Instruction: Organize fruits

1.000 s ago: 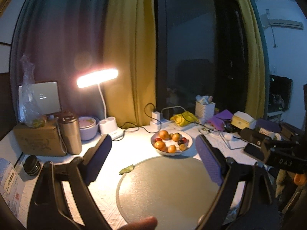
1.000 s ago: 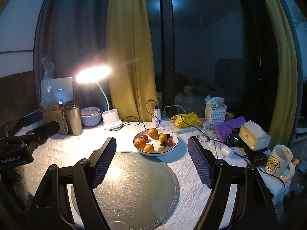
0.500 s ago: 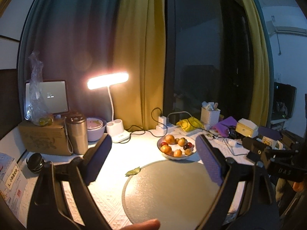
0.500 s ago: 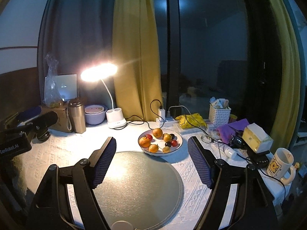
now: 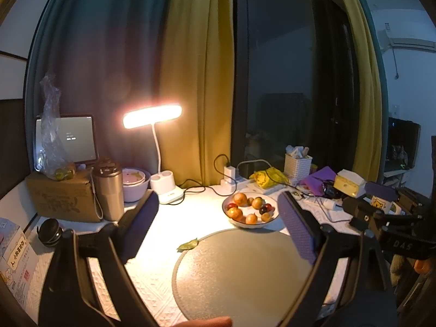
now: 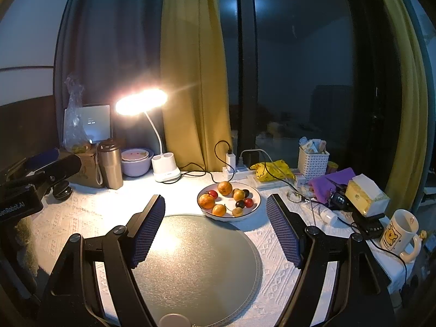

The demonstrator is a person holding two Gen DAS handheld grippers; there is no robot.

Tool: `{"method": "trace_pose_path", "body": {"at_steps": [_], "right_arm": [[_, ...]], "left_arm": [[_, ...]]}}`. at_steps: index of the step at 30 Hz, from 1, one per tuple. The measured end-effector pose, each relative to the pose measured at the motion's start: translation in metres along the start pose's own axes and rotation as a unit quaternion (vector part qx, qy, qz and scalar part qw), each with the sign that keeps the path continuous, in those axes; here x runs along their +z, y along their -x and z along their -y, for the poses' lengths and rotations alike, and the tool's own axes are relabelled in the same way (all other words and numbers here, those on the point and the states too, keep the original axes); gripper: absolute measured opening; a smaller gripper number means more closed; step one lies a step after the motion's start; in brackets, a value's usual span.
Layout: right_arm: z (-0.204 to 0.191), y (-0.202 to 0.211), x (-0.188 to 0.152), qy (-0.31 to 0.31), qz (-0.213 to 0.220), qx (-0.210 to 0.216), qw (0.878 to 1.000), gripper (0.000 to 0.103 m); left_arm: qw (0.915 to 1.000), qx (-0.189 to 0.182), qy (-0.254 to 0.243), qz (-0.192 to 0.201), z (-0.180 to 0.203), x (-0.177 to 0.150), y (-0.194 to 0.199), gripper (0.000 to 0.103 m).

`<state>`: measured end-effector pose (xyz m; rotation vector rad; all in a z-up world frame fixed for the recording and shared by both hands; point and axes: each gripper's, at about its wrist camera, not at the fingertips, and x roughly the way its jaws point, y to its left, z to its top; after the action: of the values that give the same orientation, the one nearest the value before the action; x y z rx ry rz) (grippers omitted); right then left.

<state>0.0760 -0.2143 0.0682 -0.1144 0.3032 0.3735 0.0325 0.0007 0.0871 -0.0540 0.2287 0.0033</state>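
A white bowl (image 5: 268,222) (image 6: 257,203) with several oranges, yellow fruits and small red and dark fruits stands past a round frosted glass plate (image 5: 239,272) (image 6: 196,259) on the white tablecloth. My left gripper (image 5: 218,220) is open and empty, held above the plate's near left side. My right gripper (image 6: 215,223) is open and empty, held above the plate with the bowl between its fingers in view. A dry leaf (image 5: 188,244) lies at the plate's left edge.
A lit desk lamp (image 6: 163,169), a steel flask (image 6: 110,164), a pink bowl (image 6: 136,160) and a cardboard box (image 5: 60,196) stand at the back left. A power strip (image 6: 234,170), white basket (image 6: 313,162), tissue box (image 6: 366,194) and mug (image 6: 399,231) crowd the right.
Both grippers have drawn back and risen slightly, so the bowl and plate sit a little farther right and lower in view. Both stay open and empty.
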Motion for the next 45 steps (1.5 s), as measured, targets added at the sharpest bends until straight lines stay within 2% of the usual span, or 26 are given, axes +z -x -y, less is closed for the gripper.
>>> {"method": "trace_pose_path", "body": {"at_steps": [45], "right_arm": [[0.0011,-0.001,-0.0052,-0.005,-0.004,-0.004,1.0,0.08]], "left_arm": [[1.0,0.0,0.004,-0.002,0.0023,0.0008,-0.0006,0.09]]}}
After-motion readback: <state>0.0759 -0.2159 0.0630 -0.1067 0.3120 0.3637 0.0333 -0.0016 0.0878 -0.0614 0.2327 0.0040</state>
